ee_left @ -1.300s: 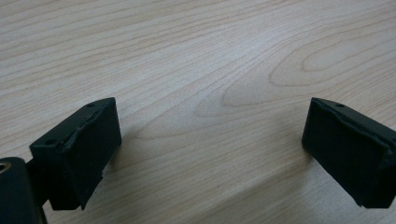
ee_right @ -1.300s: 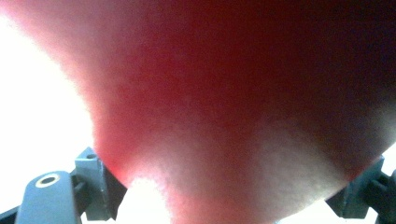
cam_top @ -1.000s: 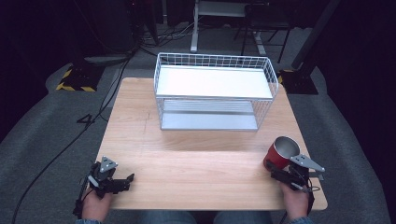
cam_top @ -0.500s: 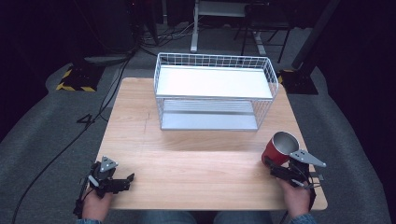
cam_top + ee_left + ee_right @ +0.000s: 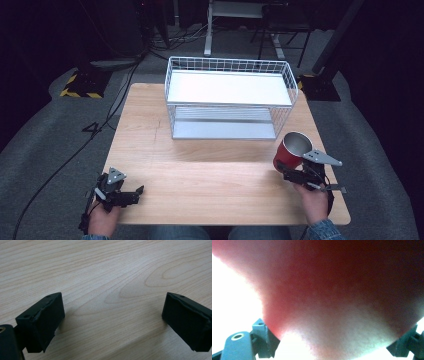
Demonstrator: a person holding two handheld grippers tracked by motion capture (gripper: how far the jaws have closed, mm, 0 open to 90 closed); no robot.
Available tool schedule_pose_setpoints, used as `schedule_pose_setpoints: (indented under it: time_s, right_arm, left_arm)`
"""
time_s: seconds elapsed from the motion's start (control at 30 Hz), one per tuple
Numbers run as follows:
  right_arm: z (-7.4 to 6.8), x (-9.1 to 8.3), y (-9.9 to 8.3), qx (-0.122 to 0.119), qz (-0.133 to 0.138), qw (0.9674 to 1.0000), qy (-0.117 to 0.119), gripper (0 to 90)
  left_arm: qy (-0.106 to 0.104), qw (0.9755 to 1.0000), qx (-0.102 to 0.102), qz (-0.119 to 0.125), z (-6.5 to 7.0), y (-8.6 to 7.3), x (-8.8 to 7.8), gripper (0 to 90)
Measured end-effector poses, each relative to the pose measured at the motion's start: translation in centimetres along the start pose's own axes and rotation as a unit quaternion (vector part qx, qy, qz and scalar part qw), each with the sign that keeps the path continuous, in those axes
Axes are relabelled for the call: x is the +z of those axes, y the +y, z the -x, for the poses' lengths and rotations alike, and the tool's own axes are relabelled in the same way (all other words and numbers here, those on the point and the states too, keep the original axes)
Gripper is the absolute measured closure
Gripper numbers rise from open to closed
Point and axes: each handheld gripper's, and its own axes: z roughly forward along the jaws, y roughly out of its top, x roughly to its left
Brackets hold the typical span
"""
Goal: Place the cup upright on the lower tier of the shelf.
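Since a second ago my right gripper (image 5: 290,169) has carried the red cup (image 5: 291,150) up off the table (image 5: 210,175) and a little toward the wire basket (image 5: 229,97); the cup now tilts, its open mouth up and away from me. My jaws are clamped on its lower wall. My left gripper (image 5: 131,194) has kept its place at the near left edge, jaws wide apart on bare wood. Up close the cup (image 5: 332,290) is a red blur, hiding my pads.
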Motion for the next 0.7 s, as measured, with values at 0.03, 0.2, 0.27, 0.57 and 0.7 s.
schedule_pose_setpoints:
  time_s: [0.03, 0.2, 0.27, 0.57, 0.7]
  right_arm:
    - [-0.1, 0.3, 0.5, -0.002, -0.002, 1.0000, 0.004, 16.9]
    - [-0.4, 0.9, 1.2, -0.005, -0.007, 0.9999, 0.014, 16.9]
    - [-0.7, 1.5, 1.8, -0.008, -0.012, 0.9997, 0.019, 16.9]
    - [-1.5, 4.0, 3.2, -0.022, -0.024, 0.9989, 0.032, 16.9]
    - [-1.8, 5.0, 3.5, -0.023, -0.027, 0.9986, 0.039, 16.9]
  left_arm:
    - [0.000, 1.0000, 0.000, 0.000, 0.0, 0.0, 0.0, 4.9]
    - [0.000, 1.0000, 0.000, 0.000, 0.0, 0.0, 0.0, 4.9]
    - [0.000, 1.0000, -0.001, 0.000, 0.0, 0.0, 0.0, 4.9]
    - [0.008, 0.9999, -0.007, 0.003, 0.0, 0.0, 0.0, 6.3]
    - [0.008, 0.9999, -0.009, 0.002, 0.0, 0.0, 0.0, 6.3]
